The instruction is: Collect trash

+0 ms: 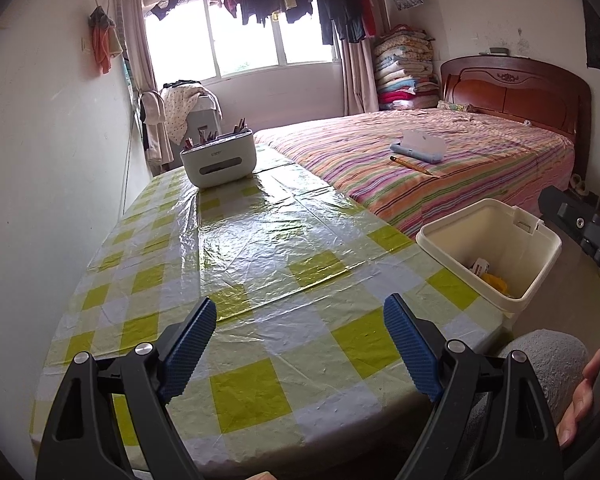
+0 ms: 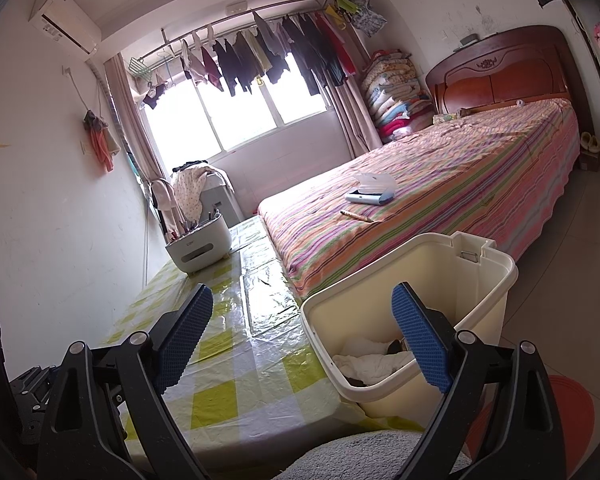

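Note:
A cream trash bin (image 1: 540,240) stands on the floor at the table's right edge, between table and bed. It holds a small printed wrapper and yellow scraps (image 1: 488,274). In the right wrist view the bin (image 2: 480,276) shows white crumpled paper (image 2: 372,360) inside. My left gripper (image 1: 300,344) is open and empty above the near part of the table. My right gripper (image 2: 304,340) is open and empty, its right finger over the bin's opening. No trash shows on the green-checked tablecloth (image 1: 260,248).
A white organizer box (image 1: 218,160) with pens stands at the table's far end. The striped bed (image 1: 440,160) lies to the right, with a blue case (image 1: 418,150) and a pencil (image 1: 410,164) on it. A wall runs along the table's left side.

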